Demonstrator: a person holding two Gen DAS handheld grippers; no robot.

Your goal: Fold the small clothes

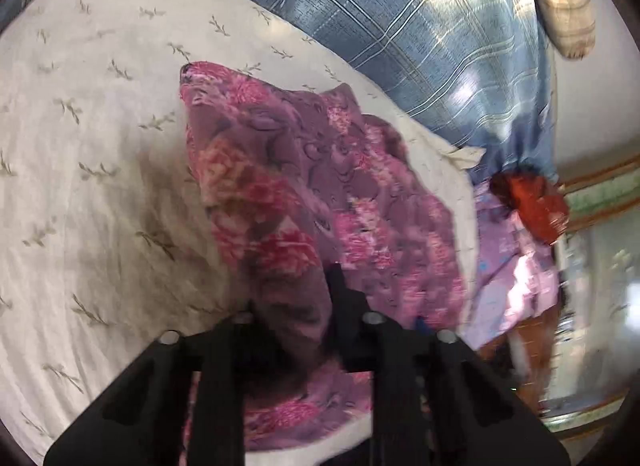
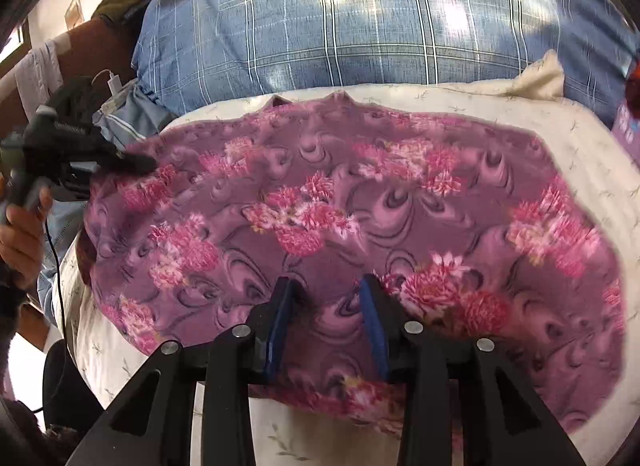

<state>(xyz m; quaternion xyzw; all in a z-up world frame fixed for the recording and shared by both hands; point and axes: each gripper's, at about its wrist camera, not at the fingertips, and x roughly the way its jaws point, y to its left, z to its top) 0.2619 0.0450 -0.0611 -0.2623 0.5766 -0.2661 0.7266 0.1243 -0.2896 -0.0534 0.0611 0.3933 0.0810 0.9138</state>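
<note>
A purple garment with pink flowers [image 2: 340, 217] lies spread on a cream leaf-print sheet [image 2: 592, 169]. My right gripper [image 2: 330, 286] is open over its near edge, blue-padded fingers [image 2: 280, 318] apart on the cloth. My left gripper [image 2: 136, 163] shows at the left of the right wrist view, closed on the garment's left edge. In the left wrist view the garment [image 1: 304, 193] rises bunched between the black fingers [image 1: 340, 290] of my left gripper [image 1: 294, 302], which pinch it.
A blue plaid pillow [image 2: 360, 33] lies behind the garment. A lilac cloth [image 1: 508, 266] and a red cloth [image 1: 536, 201] lie at the sheet's right. A white charger and cable [image 2: 114, 83] sit at the left. A person's hand [image 2: 20, 238] holds the left gripper.
</note>
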